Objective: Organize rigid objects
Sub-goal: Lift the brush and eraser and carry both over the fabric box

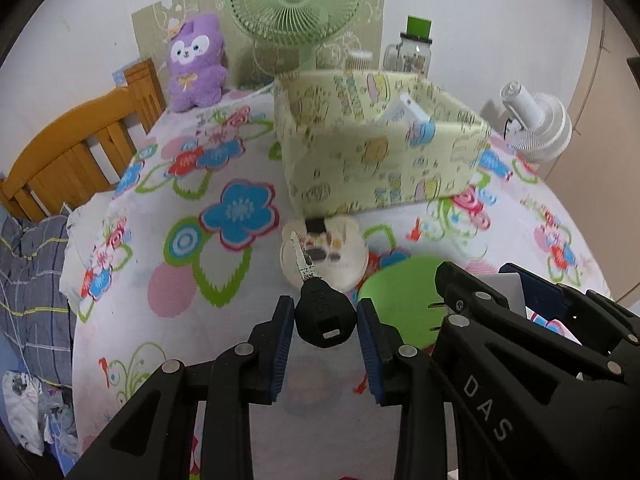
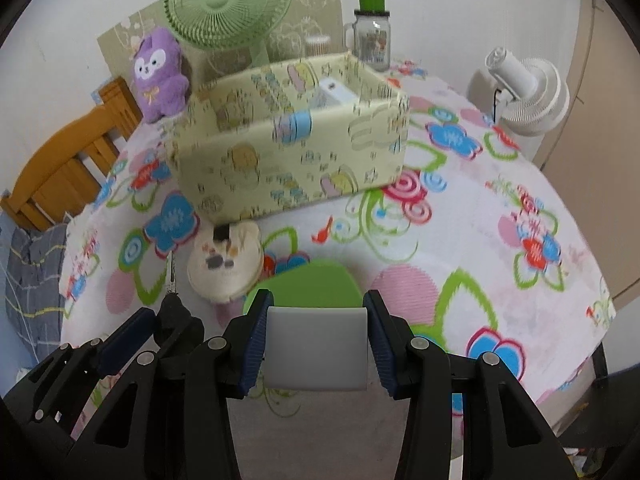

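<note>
Floral tablecloth (image 1: 168,320), patterned box (image 1: 380,160) at the back. In front of it, your left gripper (image 1: 325,320) clamps a key (image 1: 324,312), your right gripper (image 2: 316,344) a white block (image 2: 316,344), probably both headed boxward.

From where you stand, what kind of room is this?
Probably a bedroom or lived-in room at home, not a lab. A table under a flowered cloth carries a purple plush toy and a green desk fan, and a wooden bed frame with plaid bedding stands beside it.
</note>
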### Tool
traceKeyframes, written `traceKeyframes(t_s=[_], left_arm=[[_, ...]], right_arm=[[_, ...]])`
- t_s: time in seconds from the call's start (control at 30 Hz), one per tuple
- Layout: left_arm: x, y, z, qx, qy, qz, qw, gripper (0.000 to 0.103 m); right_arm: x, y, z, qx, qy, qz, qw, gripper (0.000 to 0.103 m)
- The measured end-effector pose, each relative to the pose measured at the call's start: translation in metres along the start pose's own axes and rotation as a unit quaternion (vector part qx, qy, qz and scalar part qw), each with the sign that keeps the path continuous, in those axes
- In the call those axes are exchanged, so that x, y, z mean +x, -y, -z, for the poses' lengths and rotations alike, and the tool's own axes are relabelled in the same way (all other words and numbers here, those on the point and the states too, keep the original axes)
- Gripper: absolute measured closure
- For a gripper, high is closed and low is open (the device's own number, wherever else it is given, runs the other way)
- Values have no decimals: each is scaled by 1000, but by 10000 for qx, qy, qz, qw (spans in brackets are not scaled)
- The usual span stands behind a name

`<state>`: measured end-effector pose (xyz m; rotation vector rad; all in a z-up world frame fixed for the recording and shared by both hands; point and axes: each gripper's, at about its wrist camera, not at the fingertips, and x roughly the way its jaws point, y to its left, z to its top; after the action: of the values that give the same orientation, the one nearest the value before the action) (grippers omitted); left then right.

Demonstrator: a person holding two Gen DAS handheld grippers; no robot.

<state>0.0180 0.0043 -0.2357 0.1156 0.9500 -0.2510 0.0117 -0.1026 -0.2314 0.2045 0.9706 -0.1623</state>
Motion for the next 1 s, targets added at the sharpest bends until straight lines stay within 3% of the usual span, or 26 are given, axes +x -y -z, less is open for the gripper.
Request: traceKeyframes(t_s=[1.0], left_arm=[[-60, 29, -74, -496, 705, -263, 9959, 71]], right_arm=[[-65, 20, -85, -349, 812, -314, 9956, 53]])
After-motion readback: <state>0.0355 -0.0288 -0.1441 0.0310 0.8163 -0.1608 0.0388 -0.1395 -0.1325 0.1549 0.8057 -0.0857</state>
